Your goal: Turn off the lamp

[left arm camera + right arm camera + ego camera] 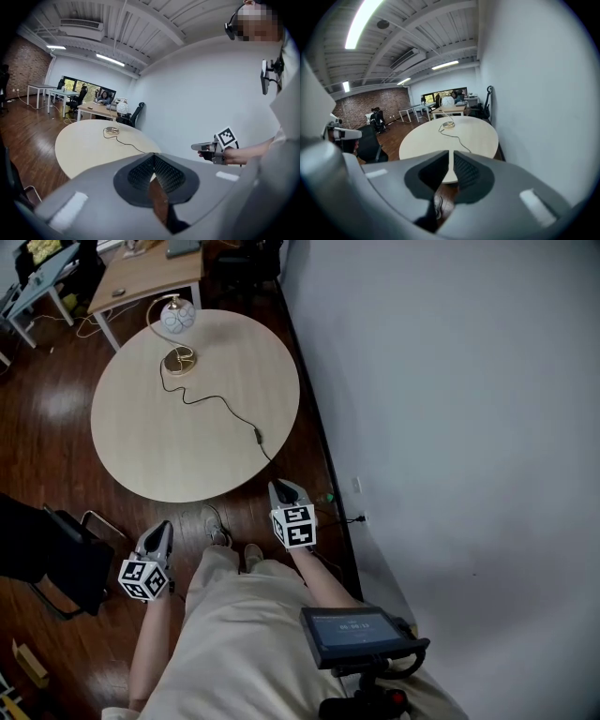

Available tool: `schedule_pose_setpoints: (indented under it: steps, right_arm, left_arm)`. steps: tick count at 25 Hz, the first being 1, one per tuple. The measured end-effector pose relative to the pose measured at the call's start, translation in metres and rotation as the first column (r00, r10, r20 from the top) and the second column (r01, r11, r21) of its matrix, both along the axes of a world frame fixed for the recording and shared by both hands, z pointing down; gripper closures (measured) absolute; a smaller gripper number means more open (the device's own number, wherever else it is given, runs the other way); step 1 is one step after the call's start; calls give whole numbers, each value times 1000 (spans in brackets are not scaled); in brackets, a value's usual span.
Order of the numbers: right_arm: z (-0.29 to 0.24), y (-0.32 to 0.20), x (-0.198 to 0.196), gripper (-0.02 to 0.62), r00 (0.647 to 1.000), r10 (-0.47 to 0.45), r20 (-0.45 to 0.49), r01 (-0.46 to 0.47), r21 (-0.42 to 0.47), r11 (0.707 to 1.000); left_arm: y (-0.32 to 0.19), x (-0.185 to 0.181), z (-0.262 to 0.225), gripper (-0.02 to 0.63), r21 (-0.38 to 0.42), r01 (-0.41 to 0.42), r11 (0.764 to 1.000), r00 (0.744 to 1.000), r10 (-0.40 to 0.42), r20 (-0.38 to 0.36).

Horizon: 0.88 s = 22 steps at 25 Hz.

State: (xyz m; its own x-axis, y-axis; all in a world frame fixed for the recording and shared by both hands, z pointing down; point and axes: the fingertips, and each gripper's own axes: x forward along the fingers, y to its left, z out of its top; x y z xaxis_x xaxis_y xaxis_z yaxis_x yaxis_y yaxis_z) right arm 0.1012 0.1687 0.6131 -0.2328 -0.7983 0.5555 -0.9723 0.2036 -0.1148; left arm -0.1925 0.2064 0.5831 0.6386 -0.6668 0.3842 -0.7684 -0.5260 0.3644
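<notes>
while you stand short of the round table (187,460), which fills the upper left of the head view beside the grey wall (450,381), neither claw can reach anything, so the step in hand looks like the approach. your left gripper (163,527) sits at lower left, jaws pressed together with nothing in them. your right gripper (280,487) sits at lower centre, just off the table's near edge, its jaws all but together, with a thin slit and nothing between.

the lamp (177,317) stands at the table's far edge, top left of the frame, a pale globe on a curved stem over a round base (179,362). whether it is lit is hard to tell from here. its black cord (211,401) snakes toward the table's right edge, and the small dark lump (258,436) on it is probably the inline switch.

that lump lies nearest your right gripper, so go there instead of stretching for the globe. come in low over the tabletop with the jaws nearly closed so one tip can press. pin the cord just beside it with the left claw so the switch doesn't skate, then press straight down, gently.
</notes>
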Motion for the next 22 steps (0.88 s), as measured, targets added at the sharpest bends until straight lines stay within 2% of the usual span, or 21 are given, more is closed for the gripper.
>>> schedule_pose_setpoints:
  steps: [7,14,20,22]
  right_arm:
    - [16,66,8,557,999,-55,-4,54,-34,998]
    - [-3,83,5,531,995,-102,7,102,18,995]
    - [-25,78,-35,521,989,-131,67,126,65,990]
    - [-34,75,-58,514,986,-160,41,156,89,984]
  left_arm:
    - [52,-9,5,603,-21,63,998,998,-63,-26]
    - [58,-25,23,603,-55,75,996,997,-77,-32]
    - [41,-49,8,603,-39,52,998,998,-53,-43]
    - [36,-59,2,603,-30,36,999,998,-38,-41]
